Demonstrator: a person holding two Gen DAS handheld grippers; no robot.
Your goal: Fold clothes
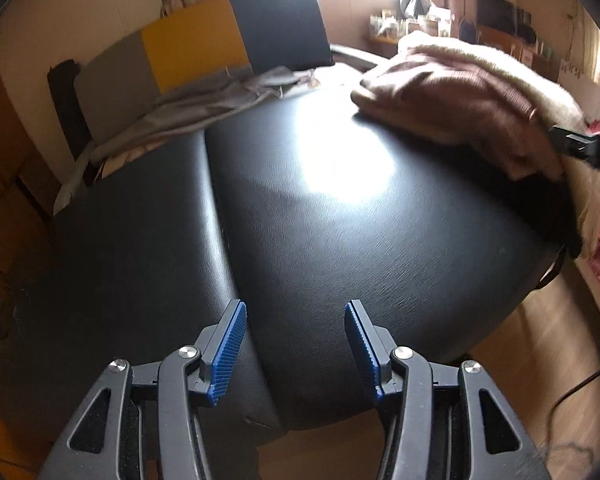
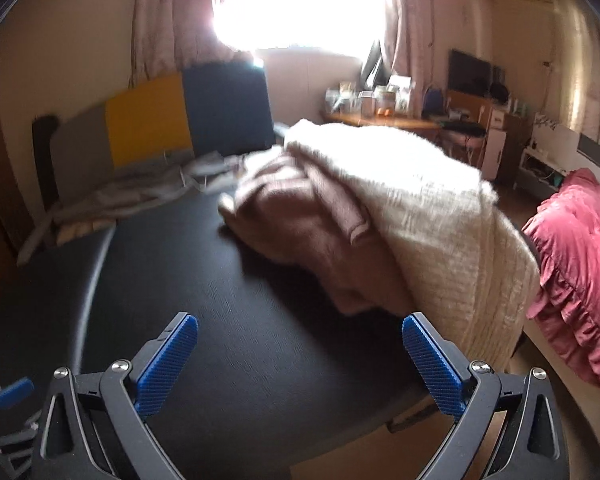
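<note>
The left gripper [image 1: 296, 312] hung open and empty over the near edge of the black desk [image 1: 300, 220], its blue pads well apart. The right gripper [image 2: 300, 328] was spread wide too, holding nothing, above the same desk. The clothes lay heaped on the desk's far right part: a brown garment [image 2: 300, 224] with a cream knit [image 2: 420, 216] draped over it and down the desk's right edge. Grey cloth [image 2: 140, 192] lay crumpled at the far left, below coloured panels [image 2: 148, 116].
</note>
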